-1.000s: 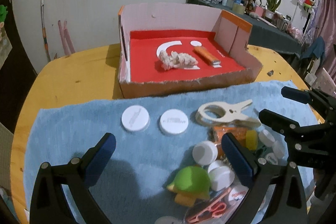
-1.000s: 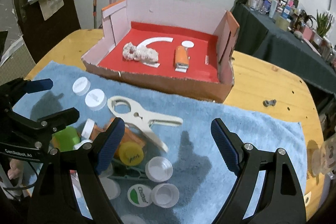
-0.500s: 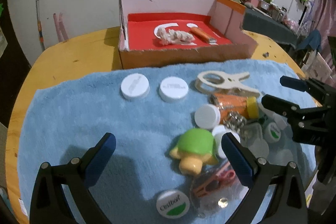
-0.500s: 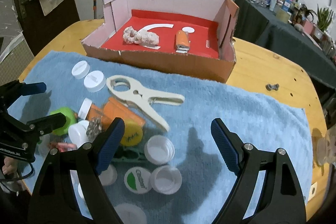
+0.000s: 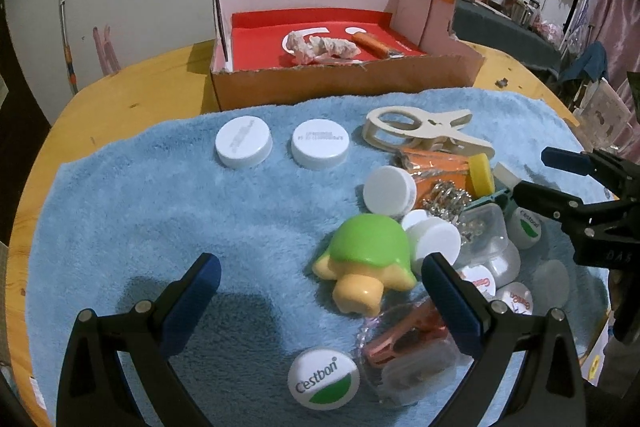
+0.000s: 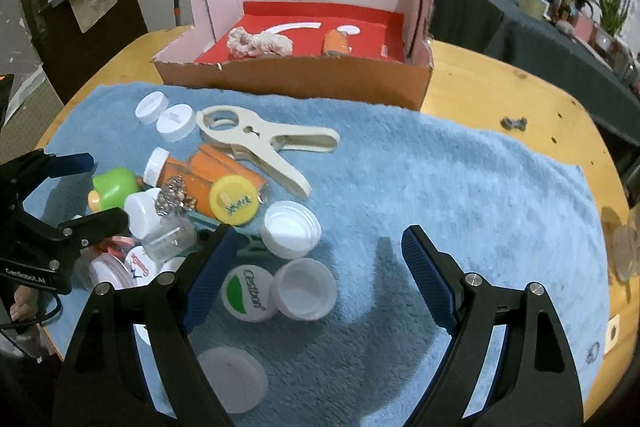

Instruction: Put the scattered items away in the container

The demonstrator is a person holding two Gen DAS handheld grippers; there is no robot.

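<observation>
Left gripper [image 5: 320, 279]: fingers [image 5: 192, 287] spread wide, gripping nothing, hanging over the blue towel [image 5: 160, 227]. The green turtle toy [image 5: 366, 251] is lying just inside the right-hand finger, closer to it than to the other. Right gripper [image 6: 316, 259]: fingers [image 6: 424, 267] likewise released and empty, hovering over a cluster of white caps [image 6: 292, 231] and a Cestbon lid [image 6: 248, 293] near its left-hand finger.

Outward from there: the clutter is bunching on one side of the towel — cream clamp [image 5: 420, 131], orange bottle with yellow cap [image 6: 224, 187], clear plastic cases, a pink clip, two white lids [image 5: 244, 143] lying apart nearer the box. The cardboard container [image 5: 340, 87] with red lining is sitting beyond the towel on the wooden surface [image 5: 132, 83], already holding a cream rope knot [image 5: 320, 47] and an orange lighter-like item [image 5: 372, 45].

Judging the step: selection and approach for the next pick, nothing lifted yet. The turtle looks like the left gripper's likeliest target. Next move calls for shifting sideways to centre the toy between the fingers, lowering to the towel, and closing across the shell without catching the neighbouring white cap [image 5: 436, 243].
</observation>
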